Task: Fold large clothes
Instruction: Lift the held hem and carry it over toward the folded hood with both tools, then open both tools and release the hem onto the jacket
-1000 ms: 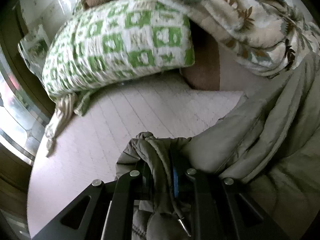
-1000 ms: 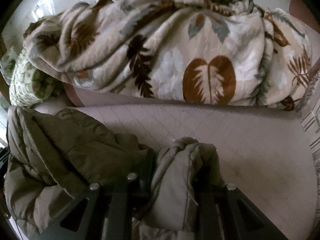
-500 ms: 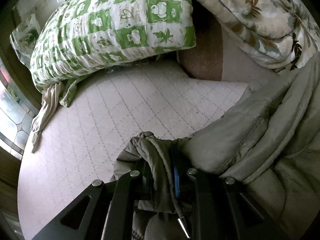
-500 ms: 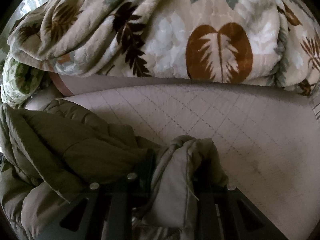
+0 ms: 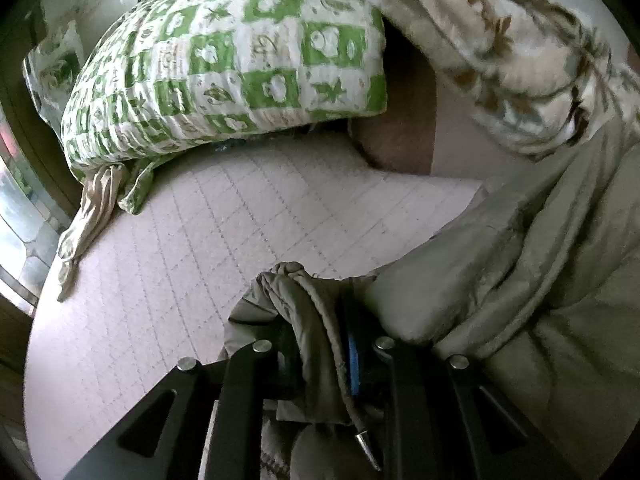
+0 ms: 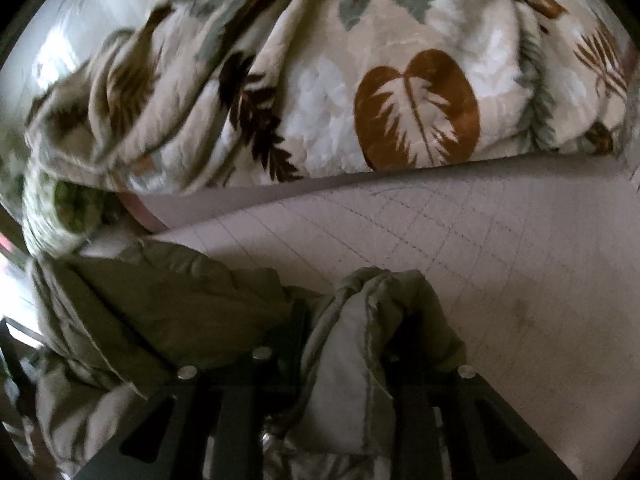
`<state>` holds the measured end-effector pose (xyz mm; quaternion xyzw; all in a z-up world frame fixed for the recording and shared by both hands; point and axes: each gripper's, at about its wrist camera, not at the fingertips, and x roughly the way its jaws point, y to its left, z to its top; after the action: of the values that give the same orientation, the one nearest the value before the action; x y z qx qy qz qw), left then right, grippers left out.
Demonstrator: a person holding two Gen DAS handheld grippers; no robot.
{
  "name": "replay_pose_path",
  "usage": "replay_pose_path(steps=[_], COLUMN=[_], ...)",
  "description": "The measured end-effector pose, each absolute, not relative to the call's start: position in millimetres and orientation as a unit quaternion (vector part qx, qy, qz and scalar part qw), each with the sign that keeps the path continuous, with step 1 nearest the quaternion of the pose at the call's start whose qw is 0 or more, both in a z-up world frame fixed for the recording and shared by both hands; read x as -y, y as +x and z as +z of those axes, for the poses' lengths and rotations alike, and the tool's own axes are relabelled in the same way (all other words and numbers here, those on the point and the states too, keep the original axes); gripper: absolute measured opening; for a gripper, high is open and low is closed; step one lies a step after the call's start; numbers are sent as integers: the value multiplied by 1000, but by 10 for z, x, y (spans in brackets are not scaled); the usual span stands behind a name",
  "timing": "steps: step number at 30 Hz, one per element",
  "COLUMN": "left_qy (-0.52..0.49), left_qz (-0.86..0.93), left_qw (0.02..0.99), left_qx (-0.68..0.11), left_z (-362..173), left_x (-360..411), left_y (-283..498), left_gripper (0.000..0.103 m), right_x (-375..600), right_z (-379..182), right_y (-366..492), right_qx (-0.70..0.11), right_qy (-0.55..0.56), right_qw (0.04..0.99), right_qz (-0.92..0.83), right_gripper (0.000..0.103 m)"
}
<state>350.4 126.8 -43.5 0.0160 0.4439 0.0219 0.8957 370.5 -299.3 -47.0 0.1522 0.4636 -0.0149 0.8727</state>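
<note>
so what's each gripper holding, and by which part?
Both hold the olive padded jacket: left gripper shut on a bunched drawcord edge; right gripper, jaws opening, with a bunched edge between them.

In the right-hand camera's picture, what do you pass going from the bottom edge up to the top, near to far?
right gripper with the olive jacket bunched between its opening jaws → quilted bed cover → leaf-print blanket
</note>
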Motion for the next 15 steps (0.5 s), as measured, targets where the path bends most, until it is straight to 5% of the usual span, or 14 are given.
replay_pose_path(steps=[9,11,13,15], left_qy=[-82,-92,-92,-86], left_qz=[-22,-27,-30,-23], left_qw=[895,894,895,903], left_qx=[-438,-438,-435,-419], left_z=[-130,-70,11,133], left_x=[-1563,-1559,-1549,-1541], left_y=[3482,3467,3450,3406], left_gripper=[32,36,51,70], right_x=[3177,3205,3208,3166], right_z=[-326,-287,-245,-171], right_y=[3586,3539,3504,3486], right_qx=[-450,-443,-435,-433], right_qy=[236,258,270,250], right_qw=[861,858,859,866], right_qz=[13,25,32,23], right_gripper=[37,66,103,103])
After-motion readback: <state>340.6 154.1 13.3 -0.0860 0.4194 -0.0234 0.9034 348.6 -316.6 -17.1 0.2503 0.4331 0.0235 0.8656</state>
